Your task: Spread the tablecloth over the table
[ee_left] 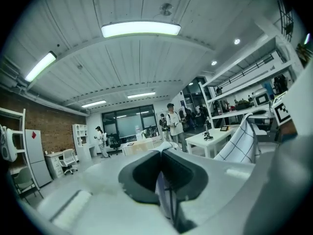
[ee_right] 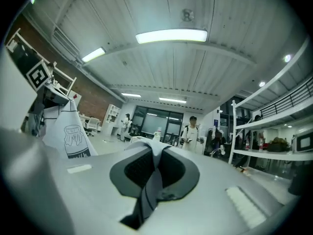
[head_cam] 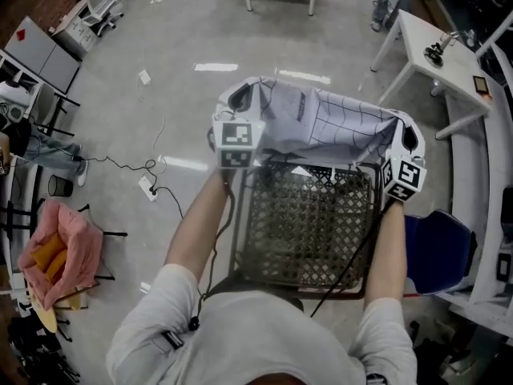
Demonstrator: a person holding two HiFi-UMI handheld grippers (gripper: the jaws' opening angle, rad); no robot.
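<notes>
- Gripping the tablecloth (head_cam: 329, 123) with both claws, I have it lifted off the table (head_cam: 304, 223) and stretched between my two hands.
- Left claw (ee_left: 162, 155): the jaws are pressed together on a thin fold of the cloth, and a pale strip with a dark line on it runs down through the pinch.
- Right claw (ee_right: 155, 153): same story, jaws clamped on a fold of fabric, which bunches over the top and trails down in a grey band below the pads.
- From the head view, the cloth hangs as a pale sheet with a dark grid pattern. It sags a little in the middle between the two corners I hold.
- It sits above the far edge of the table, and most of the dark woven lattice top lies bare below my forearms.
- Both claws point upward, so each claw's camera looks at the ceiling with its long light (ee_left: 141, 29) and at people (ee_right: 191, 130) standing across the room.
- In the right gripper view, a peak of the cloth rises at the left, printed with a jar-like drawing.
- A blue chair (head_cam: 437, 251) stands just beside the table on my right. A white table (head_cam: 437, 54) stands further off, and a power strip (head_cam: 148, 185) lies on the floor (head_cam: 184, 30) to my left.
</notes>
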